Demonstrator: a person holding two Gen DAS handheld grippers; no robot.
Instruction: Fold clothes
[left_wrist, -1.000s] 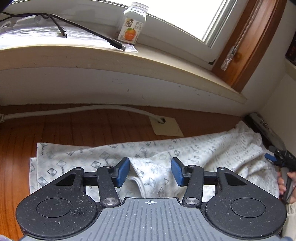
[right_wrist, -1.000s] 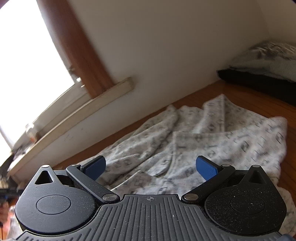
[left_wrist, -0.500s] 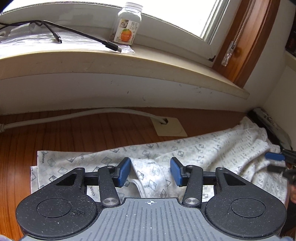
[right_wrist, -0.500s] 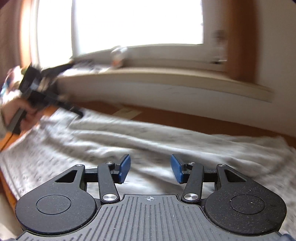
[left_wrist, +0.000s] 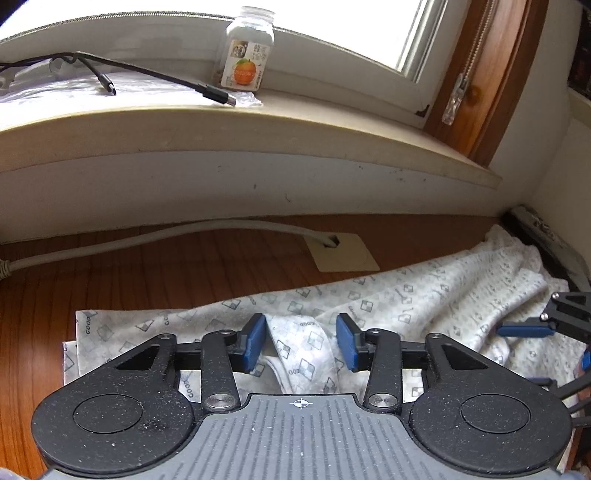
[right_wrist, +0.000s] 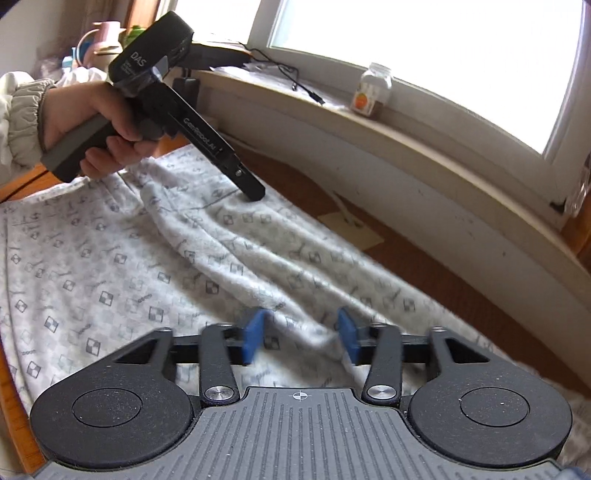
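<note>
Right wrist view: my left hand (right_wrist: 92, 122) tilts its gripper (left_wrist: 301, 341) down over the white patterned cloth garment (right_wrist: 110, 266); both grippers, right (right_wrist: 301, 336) included, stand apart, gripping nothing.

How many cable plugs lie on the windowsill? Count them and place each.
2. One plug lies left on the windowsill; the other plug lies just left of the orange-label bottle. More could be hidden beyond the left edge.

Garment (left_wrist: 424, 295) on table (left_wrist: 110, 273), below windowsill (left_wrist: 295, 125)
</note>
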